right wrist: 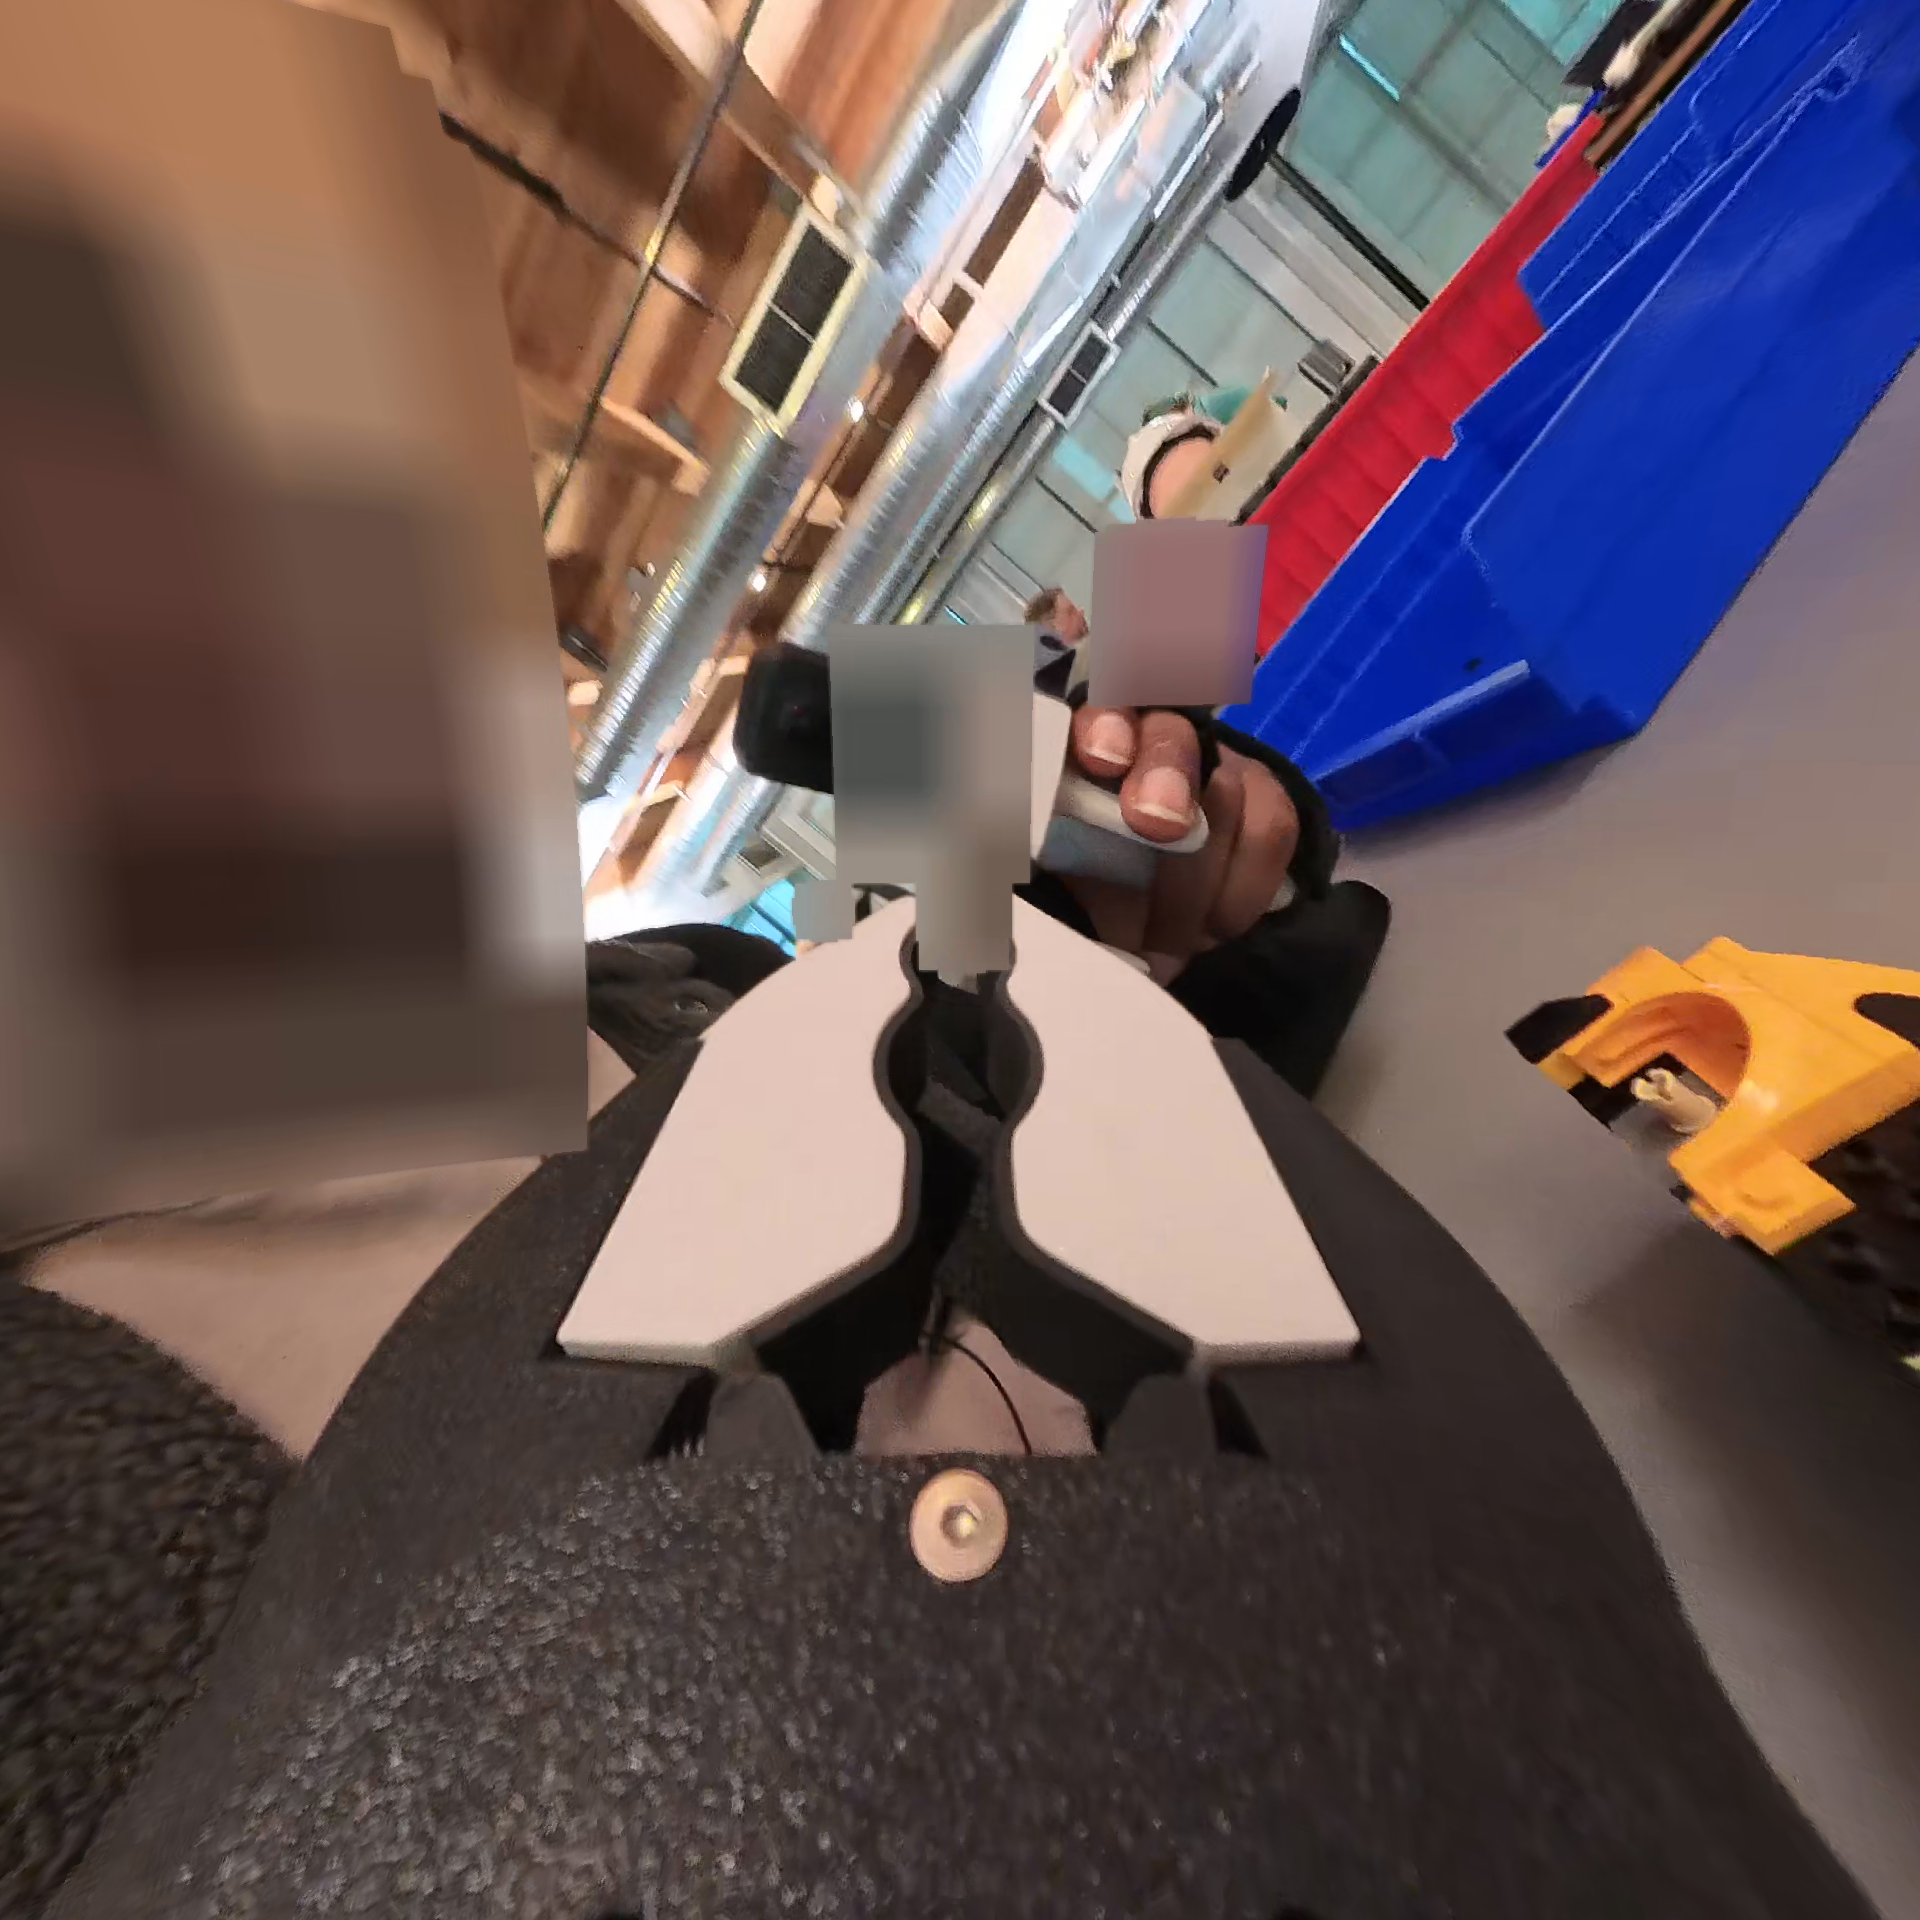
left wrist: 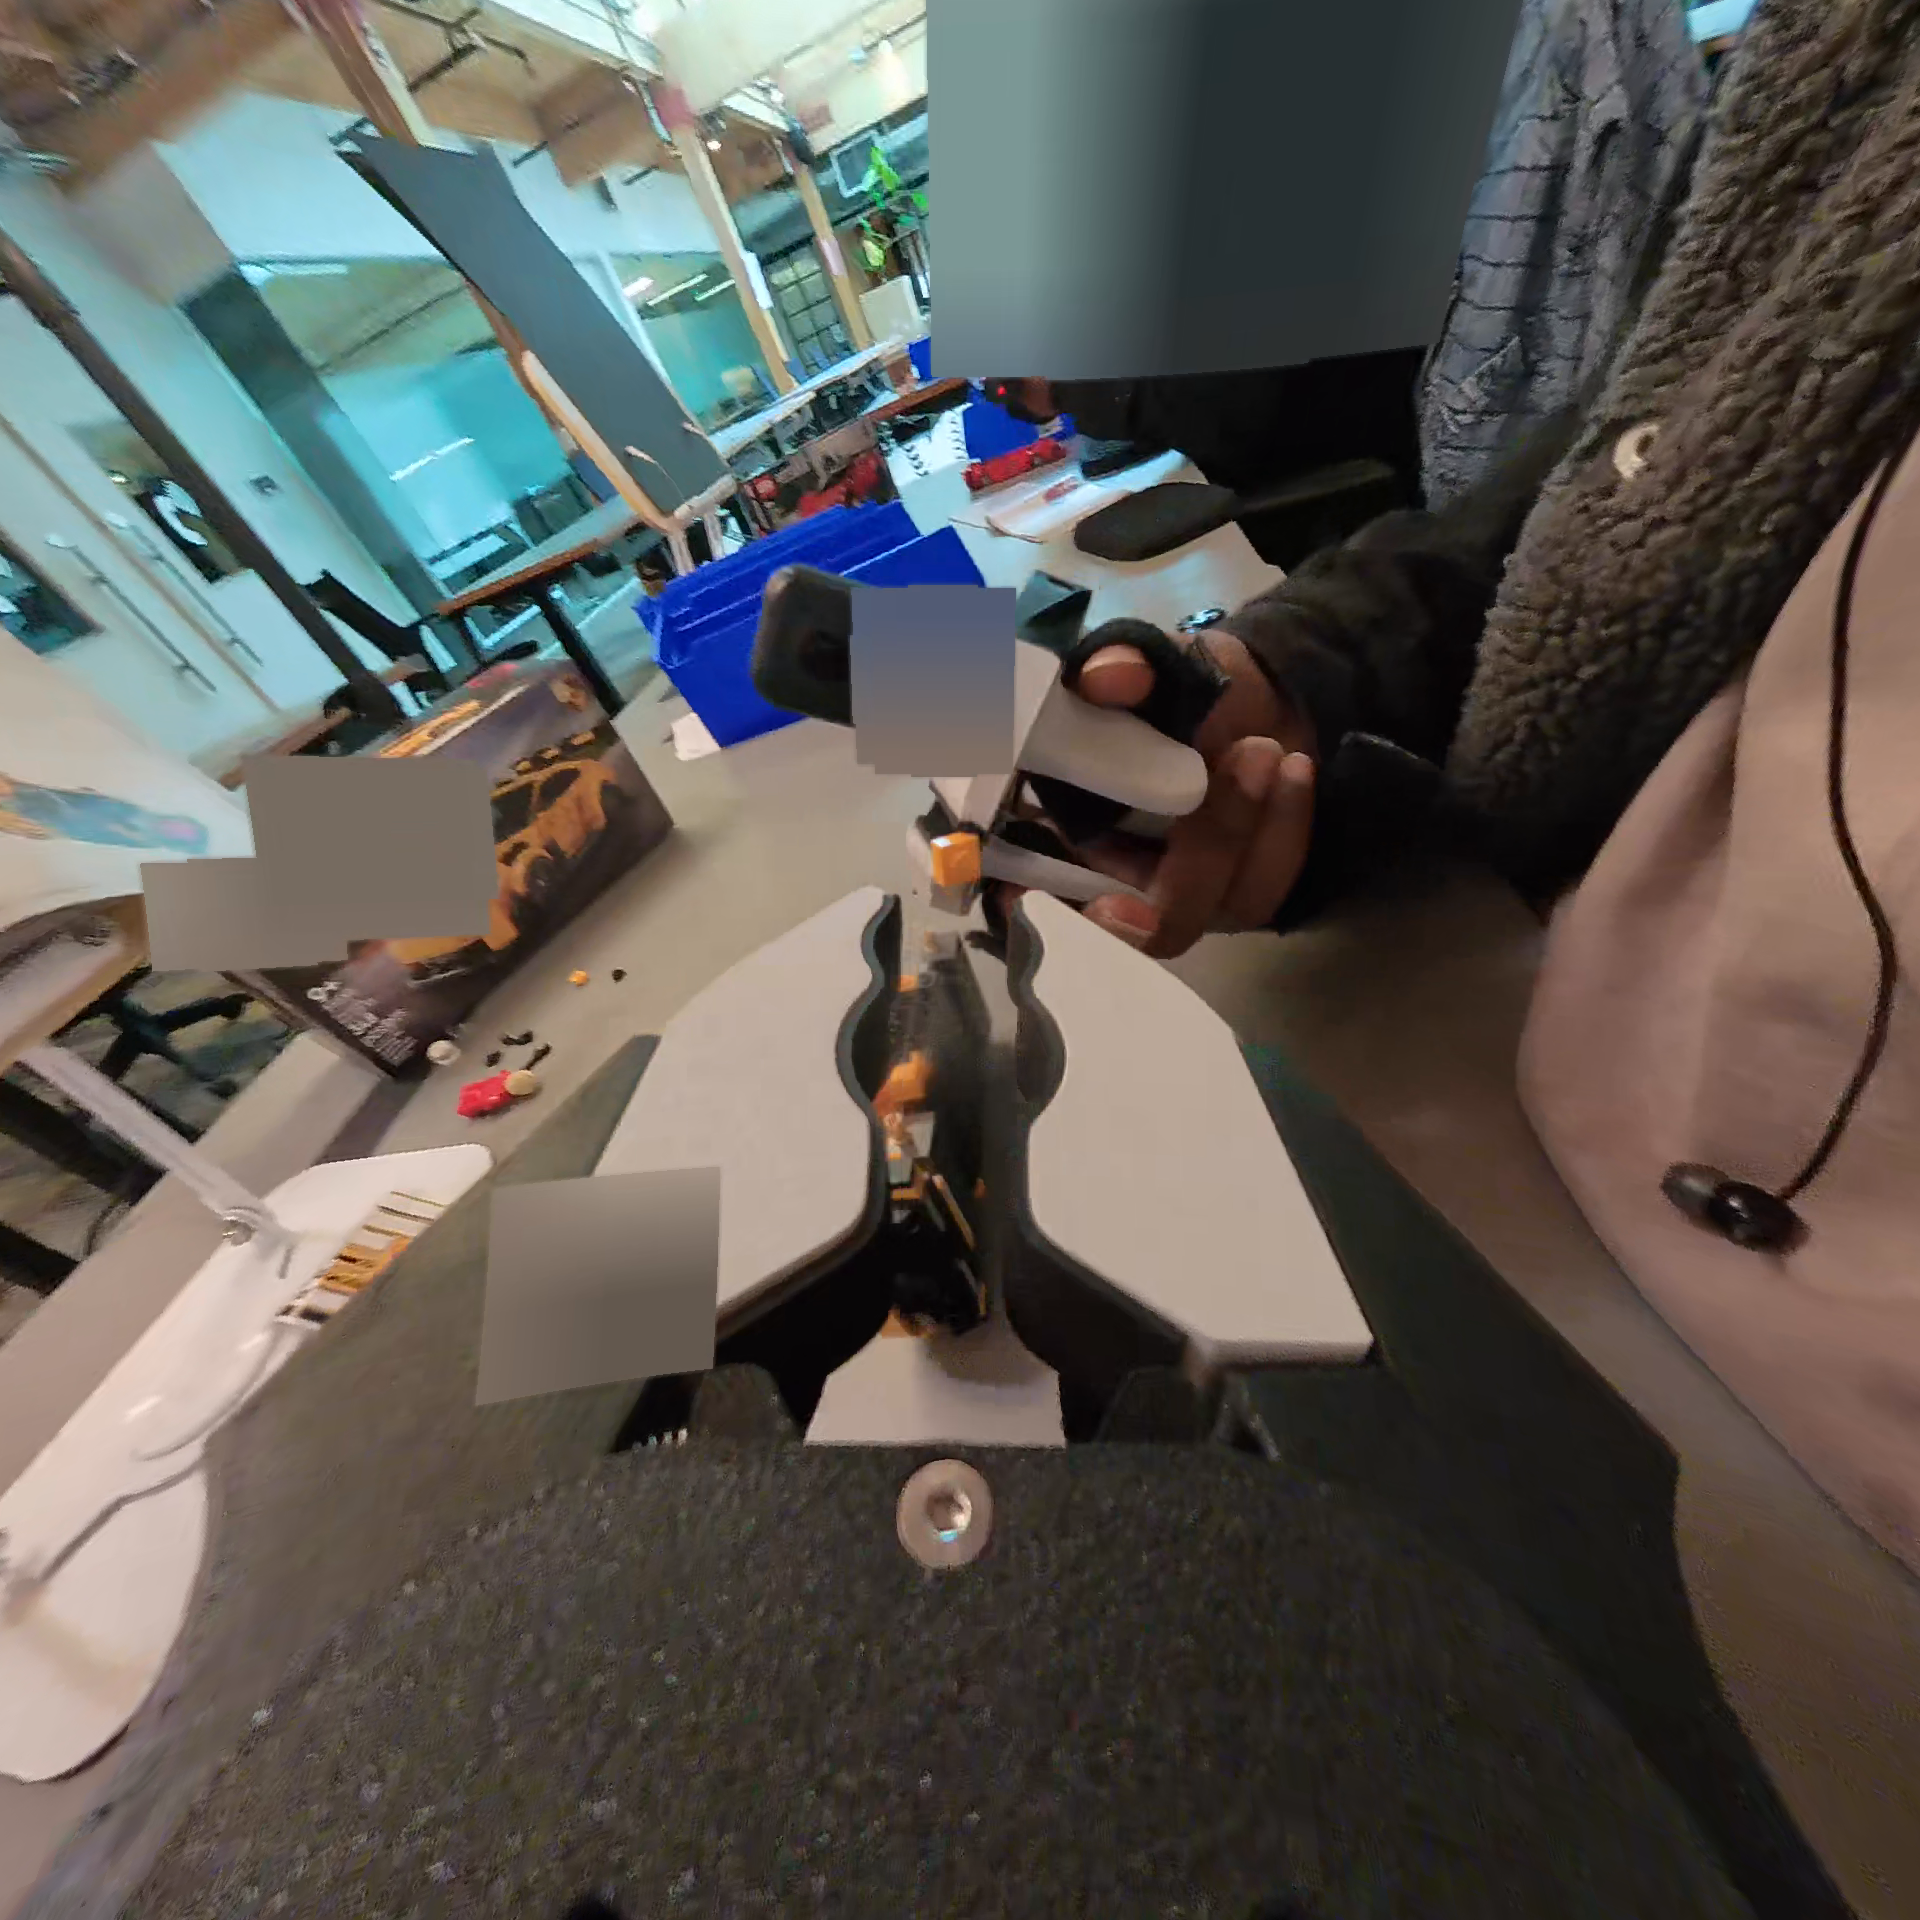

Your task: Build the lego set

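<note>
My left gripper (left wrist: 951,935) is shut on a narrow black and orange brick assembly (left wrist: 930,1195) that lies lengthwise between its white fingers (left wrist: 769,1122). Just beyond its tips, my right gripper (left wrist: 951,868), held by a hand (left wrist: 1226,831), is shut on a small orange brick (left wrist: 954,860) that sits close to the assembly's far end. In the right wrist view a mosaic patch hides my right gripper's (right wrist: 961,961) fingertips. The hand (right wrist: 1174,790) holding the left gripper shows behind them. A larger orange and black brick model (right wrist: 1714,1101) lies on the grey table (right wrist: 1558,935) to the right.
A box printed with an orange car (left wrist: 551,821) stands at the left. Loose small pieces, one of them red (left wrist: 488,1093), lie in front of it. A white sheet (left wrist: 125,1455) lies at the lower left. Blue bins (left wrist: 810,623) (right wrist: 1662,416) and a red bin (right wrist: 1392,436) stand behind. A person's torso (left wrist: 1714,935) is close on the right. Both grippers' tips are close together, under 4 cm apart.
</note>
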